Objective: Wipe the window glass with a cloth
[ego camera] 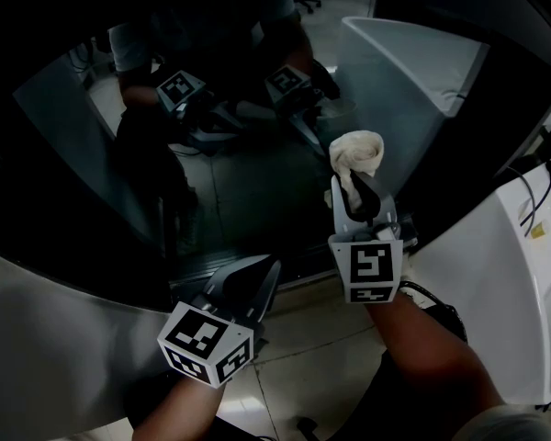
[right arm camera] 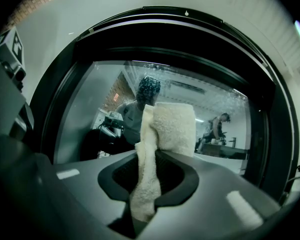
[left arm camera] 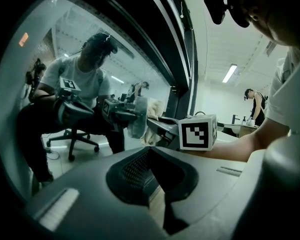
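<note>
White wall [left arm camera: 212,91], pale tiled floor [ego camera: 312,327], ceiling strip light [left arm camera: 230,73] (lit), office chair [left arm camera: 72,139] mirrored.

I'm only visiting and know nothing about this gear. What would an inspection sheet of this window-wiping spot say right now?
Surface: dark window glass, reflecting both grippers.
Job's things: cream terry cloth, seemingly pressed against the glass.
Clutter: nothing seen.
Grippers: right gripper clamped on the cloth; left gripper held lower, jaws together, nothing between them.
Cables: thin black cables lying on the white curved panel.
Surroundings: pale tiled floor below the window; a standing person in the lit room behind.
</note>
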A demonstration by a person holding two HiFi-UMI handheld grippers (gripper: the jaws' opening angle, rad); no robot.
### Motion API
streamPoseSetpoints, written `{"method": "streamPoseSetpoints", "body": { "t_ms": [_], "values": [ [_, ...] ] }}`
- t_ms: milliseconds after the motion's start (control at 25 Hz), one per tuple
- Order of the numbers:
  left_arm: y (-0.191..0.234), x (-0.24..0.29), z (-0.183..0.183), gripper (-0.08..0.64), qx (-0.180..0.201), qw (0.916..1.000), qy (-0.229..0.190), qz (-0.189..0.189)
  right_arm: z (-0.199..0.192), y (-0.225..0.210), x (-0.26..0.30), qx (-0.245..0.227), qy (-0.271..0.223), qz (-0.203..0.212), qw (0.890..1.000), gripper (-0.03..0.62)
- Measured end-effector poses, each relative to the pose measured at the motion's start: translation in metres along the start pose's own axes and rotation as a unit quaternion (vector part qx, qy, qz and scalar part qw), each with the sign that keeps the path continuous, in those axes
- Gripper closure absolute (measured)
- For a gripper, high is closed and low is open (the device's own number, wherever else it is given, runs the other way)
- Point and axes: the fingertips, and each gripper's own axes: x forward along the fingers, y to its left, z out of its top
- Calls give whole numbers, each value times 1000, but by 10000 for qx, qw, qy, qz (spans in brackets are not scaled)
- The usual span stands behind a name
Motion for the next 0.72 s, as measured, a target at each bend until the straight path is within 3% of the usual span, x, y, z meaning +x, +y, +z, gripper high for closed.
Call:
{"method": "streamPoseSetpoints", "body": {
  "t_ms": [720],
  "values": [
    [-3, -1, -1, 543, 117, 9996, 154, -193, 16, 28, -4, 115, -221, 513, 9984, 525]
  ]
}}
